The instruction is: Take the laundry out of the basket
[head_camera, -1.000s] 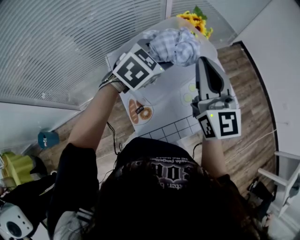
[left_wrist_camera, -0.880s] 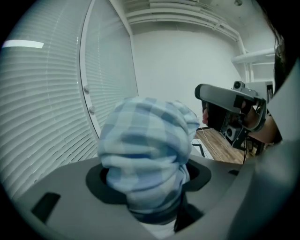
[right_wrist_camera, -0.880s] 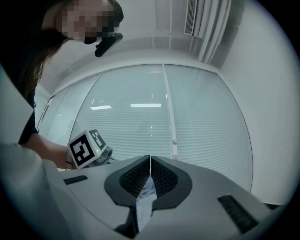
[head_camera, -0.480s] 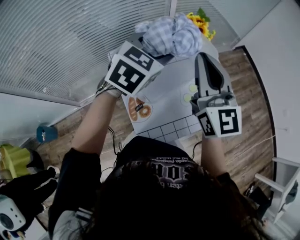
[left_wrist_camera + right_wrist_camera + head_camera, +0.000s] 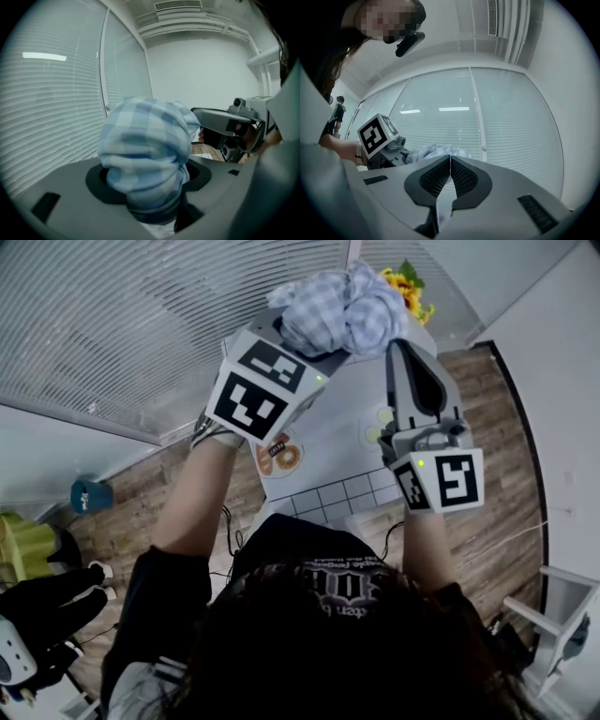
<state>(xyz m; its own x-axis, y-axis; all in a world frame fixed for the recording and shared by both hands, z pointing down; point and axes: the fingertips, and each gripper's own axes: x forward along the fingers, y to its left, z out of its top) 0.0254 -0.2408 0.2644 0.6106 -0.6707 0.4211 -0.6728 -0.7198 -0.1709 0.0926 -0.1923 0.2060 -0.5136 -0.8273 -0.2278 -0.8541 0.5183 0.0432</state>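
The left gripper (image 5: pixel 147 187) is clenched on a checked cloth (image 5: pixel 143 145). Its dark pads press the lower part of the bundle from both sides, and the rest of the cloth swells out above them like a ball. The right gripper (image 5: pixel 450 173) is closed with nothing between its ribbed pads, and it points upward just beside the bundle without touching it.

In the head view the cloth (image 5: pixel 342 310) is high in the air, above the far part of the table (image 5: pixel 342 418) and near the sunflowers (image 5: pixel 408 292). The basket is not seen in any view, so I judge that this piece is already out of it and is on its way to be put down.

To do this step well, I think the left grip should not loosen, because the bundle is thick and soft and could slip out. The right gripper may need to open and take a hanging fold, so that the cloth does not drag on the flowers.

The cloth is a thin woven fabric in light blue and white squares, crumpled in rounded folds. The gripper bodies are smooth grey plastic, with black and white marker cubes. Behind are fine horizontal window blinds (image 5: pixel 141 324), and below is a wooden floor (image 5: pixel 506 427).
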